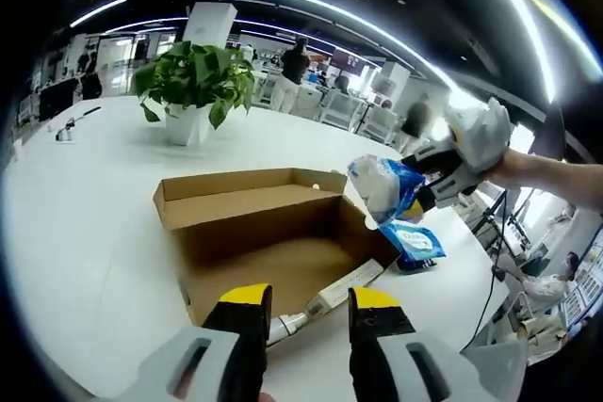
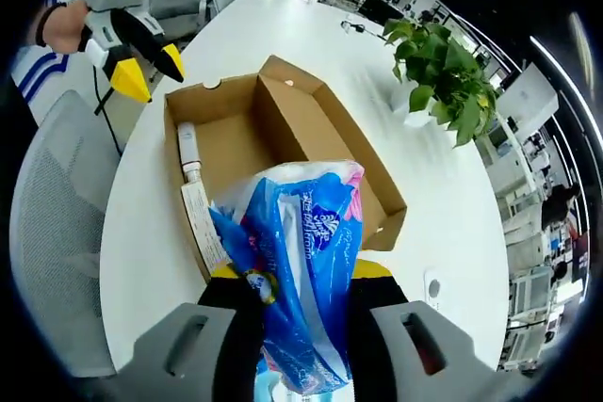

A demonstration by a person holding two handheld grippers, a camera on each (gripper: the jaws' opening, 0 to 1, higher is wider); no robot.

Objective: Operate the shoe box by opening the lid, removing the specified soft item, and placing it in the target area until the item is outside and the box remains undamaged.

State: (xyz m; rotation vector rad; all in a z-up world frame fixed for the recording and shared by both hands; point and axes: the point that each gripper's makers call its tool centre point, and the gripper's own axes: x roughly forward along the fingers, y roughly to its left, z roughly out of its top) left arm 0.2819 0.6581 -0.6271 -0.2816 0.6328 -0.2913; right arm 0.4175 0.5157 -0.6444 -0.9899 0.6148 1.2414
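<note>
Right gripper (image 2: 300, 281) pinching the tissue pack (image 2: 301, 261) above the shoe box (image 2: 292, 110), left gripper (image 1: 306, 313) spread and empty: I'd carry it clear of the walls and set it on the table (image 1: 85, 204) beside the second pack (image 1: 412, 240).

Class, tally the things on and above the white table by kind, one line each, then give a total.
Cardboard boxes: 1
Tissue packs: 2, one held, one on the table
Potted plants: 1
White tubes in the box: 1
Total: 5

1. The left gripper view looks from close above its own jaws, across the open cardboard box (image 1: 268, 237), toward the potted plant (image 1: 193, 82).
2. The right gripper view looks steeply down over the same box (image 2: 283, 152) from the opposite side.
3. Both share the white table (image 1: 85, 214).
</note>
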